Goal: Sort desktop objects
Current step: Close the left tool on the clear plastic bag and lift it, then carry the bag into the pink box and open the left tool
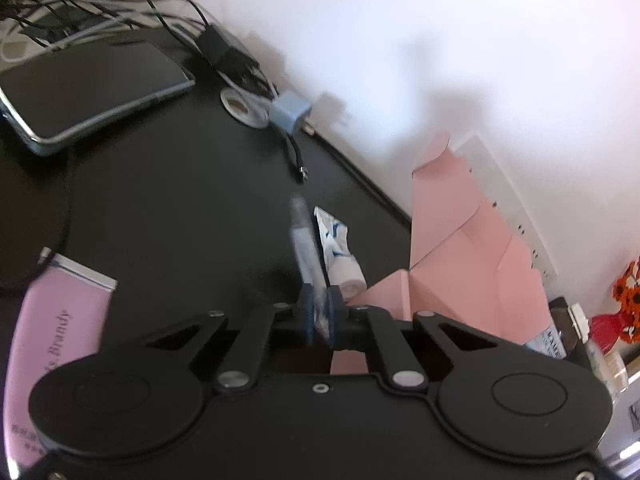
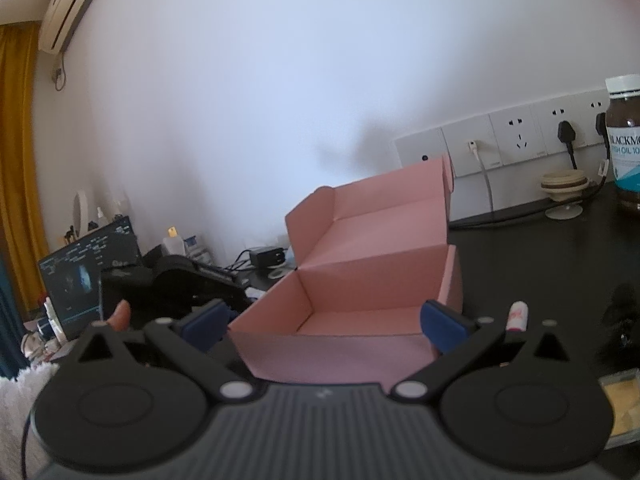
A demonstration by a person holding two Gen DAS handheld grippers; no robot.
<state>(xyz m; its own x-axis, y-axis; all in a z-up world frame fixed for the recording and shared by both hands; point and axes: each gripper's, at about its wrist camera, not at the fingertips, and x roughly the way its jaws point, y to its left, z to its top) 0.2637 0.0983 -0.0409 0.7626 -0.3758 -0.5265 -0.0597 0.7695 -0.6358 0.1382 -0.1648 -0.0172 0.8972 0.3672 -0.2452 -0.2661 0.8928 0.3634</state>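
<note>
Where the black surface (image 1: 168, 200) meets the white wall: left gripper (image 1: 320, 314) clenched on a pale-blue tube (image 1: 305, 248) beside the open pink box (image 2: 360, 280); right gripper (image 2: 334, 322) released, straddling that box's front wall.

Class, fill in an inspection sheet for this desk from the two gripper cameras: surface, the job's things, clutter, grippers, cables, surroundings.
Surface: black desk, against a white wall.
Job's things: open pink cardboard box, seemingly empty inside; slim clear-and-blue tube, blurred; white-and-blue tube lying beside it.
Clutter: pink box printed "Brandy"; dark tablet; tape roll; fish oil bottle; small pink-and-white stick.
Grippers: left gripper shut on the slim tube; right gripper open, straddling the box's front wall, apart from it.
Cables: tangle of cables behind the tablet; blue charger with its lead loose.
Surroundings: wall sockets, laptop, air conditioner, yellow curtain.
</note>
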